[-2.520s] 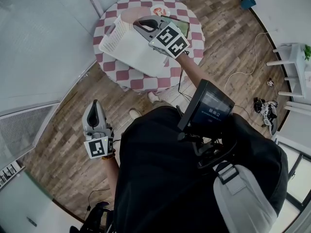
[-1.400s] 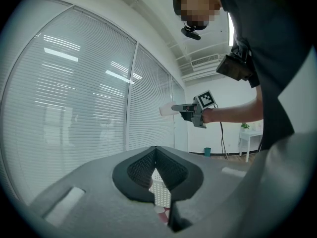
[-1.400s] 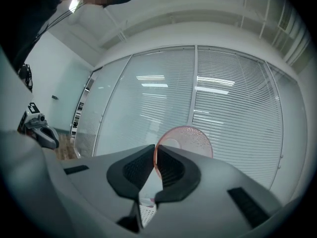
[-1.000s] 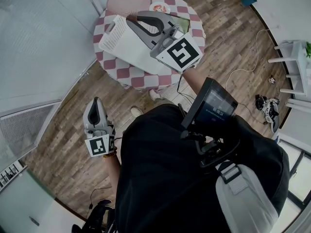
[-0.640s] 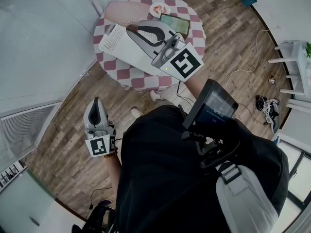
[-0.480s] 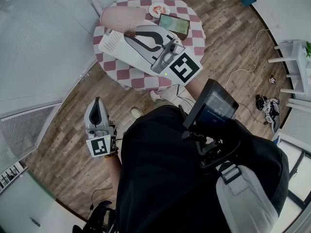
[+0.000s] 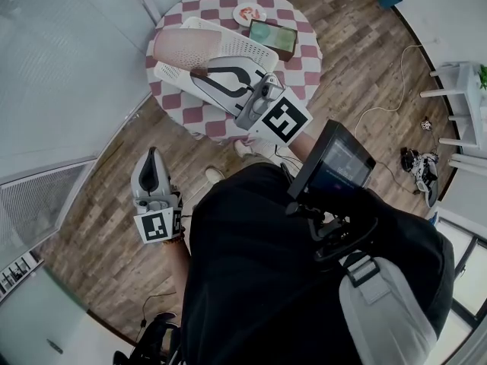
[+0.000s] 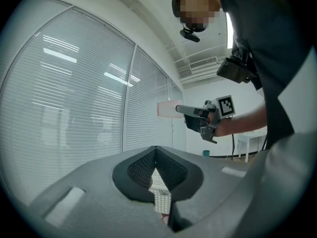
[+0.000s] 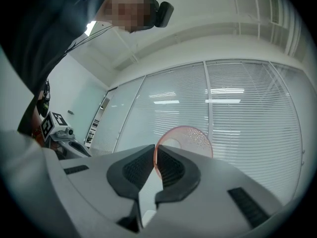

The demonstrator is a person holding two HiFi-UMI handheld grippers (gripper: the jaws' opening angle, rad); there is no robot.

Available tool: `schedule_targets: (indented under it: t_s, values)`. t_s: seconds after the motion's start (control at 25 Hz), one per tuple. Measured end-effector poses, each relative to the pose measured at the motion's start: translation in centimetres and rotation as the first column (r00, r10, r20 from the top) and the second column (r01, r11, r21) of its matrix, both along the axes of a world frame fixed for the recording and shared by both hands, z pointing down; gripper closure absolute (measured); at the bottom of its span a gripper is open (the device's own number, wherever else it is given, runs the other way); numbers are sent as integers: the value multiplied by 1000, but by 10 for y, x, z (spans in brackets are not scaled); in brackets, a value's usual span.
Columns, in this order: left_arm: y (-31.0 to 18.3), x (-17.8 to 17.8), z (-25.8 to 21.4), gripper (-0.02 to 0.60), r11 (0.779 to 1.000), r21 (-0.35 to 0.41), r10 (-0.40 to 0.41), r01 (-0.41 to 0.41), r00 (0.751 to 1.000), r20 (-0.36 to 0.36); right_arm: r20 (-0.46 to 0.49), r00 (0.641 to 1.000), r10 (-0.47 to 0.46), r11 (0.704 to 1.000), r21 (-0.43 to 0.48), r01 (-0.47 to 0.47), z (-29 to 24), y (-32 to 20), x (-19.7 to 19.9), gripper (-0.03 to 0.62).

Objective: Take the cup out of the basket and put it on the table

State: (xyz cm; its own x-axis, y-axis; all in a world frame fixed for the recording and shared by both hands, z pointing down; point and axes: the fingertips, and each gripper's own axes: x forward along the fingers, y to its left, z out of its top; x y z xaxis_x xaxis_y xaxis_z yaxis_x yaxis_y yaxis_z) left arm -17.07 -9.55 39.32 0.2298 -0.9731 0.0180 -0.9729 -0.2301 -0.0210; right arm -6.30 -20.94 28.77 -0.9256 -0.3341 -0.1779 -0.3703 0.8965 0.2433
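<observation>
A pale pink dotted cup (image 7: 183, 48) lies on its side in the air, over the left end of the white perforated basket (image 7: 245, 46). My right gripper (image 7: 199, 73) is shut on the cup's rim; in the right gripper view the rim (image 9: 185, 140) sits pinched between the dark pads (image 9: 171, 170). The left gripper view shows the same cup (image 8: 168, 109) held up far off. My left gripper (image 7: 150, 160) hangs low at the left over the wooden floor, away from the table, its jaws together and holding nothing (image 8: 156, 155).
The basket rests on a round pink-and-white checkered table (image 7: 300, 59), beside a small plate of food (image 7: 249, 14) and a green box (image 7: 274, 35). A blinds wall runs along the left. On the floor to the right are a teal bin (image 7: 388, 2), a cable and white furniture (image 7: 456, 90).
The right gripper has carried the cup up out of the basket and swung it left and nearer to me. The left gripper has stayed put.
</observation>
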Motion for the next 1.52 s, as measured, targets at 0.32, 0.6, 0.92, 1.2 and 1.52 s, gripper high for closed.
schedule_targets:
  t_s: [0.32, 0.6, 0.92, 1.2, 1.52]
  values:
    - [1, 5, 3, 584, 1000, -7, 15, -15, 1000, 1, -22, 999, -35, 999, -36, 34, 19, 14, -9, 569]
    - [2, 6, 4, 584, 1000, -16, 13, -13, 1000, 3, -57, 996, -65, 996, -64, 61, 38, 24, -13, 569]
    - [5, 7, 11, 584, 1000, -24, 11, -11, 1000, 4, -88, 993, -80, 994, -88, 72, 61, 30, -14, 569]
    - [5, 7, 18, 584, 999, -28, 17, -17, 1000, 18, -102, 990, -97, 989, -120, 84, 82, 36, -16, 569]
    - [5, 11, 21, 584, 999, -38, 27, -26, 999, 28, -135, 985, -109, 981, -177, 84, 107, 44, -16, 569]
